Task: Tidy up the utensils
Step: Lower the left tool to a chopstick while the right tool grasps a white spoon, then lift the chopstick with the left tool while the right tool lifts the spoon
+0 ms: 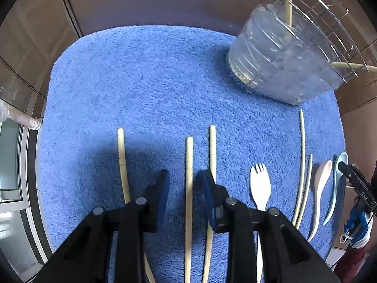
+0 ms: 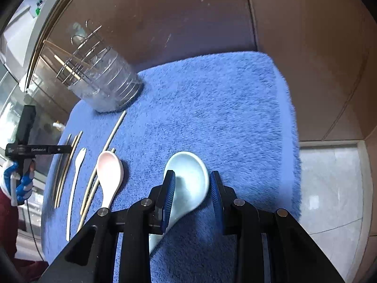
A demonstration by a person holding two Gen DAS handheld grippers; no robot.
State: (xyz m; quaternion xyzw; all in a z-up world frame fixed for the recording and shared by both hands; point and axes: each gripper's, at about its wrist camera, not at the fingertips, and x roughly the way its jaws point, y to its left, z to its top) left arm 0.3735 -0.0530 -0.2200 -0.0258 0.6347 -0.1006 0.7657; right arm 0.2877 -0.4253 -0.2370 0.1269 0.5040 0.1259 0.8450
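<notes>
Left gripper (image 1: 186, 184) part-open astride a chopstick (image 1: 189, 176), pads clear; right gripper (image 2: 192, 188) part-open astride the blue spoon (image 2: 188, 176). We judge pickup: next, descend, close.

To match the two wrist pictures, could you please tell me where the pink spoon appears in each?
Left wrist view: the pink spoon lies far right, beside the pale blue spoon.
Right wrist view: it lies left of centre, left of the right tongs.
Shared landmark: the clear utensil holder.

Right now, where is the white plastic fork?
The white plastic fork lies on the blue towel, tines pointing away, between the bamboo chopsticks and the pink ceramic spoon.
</notes>
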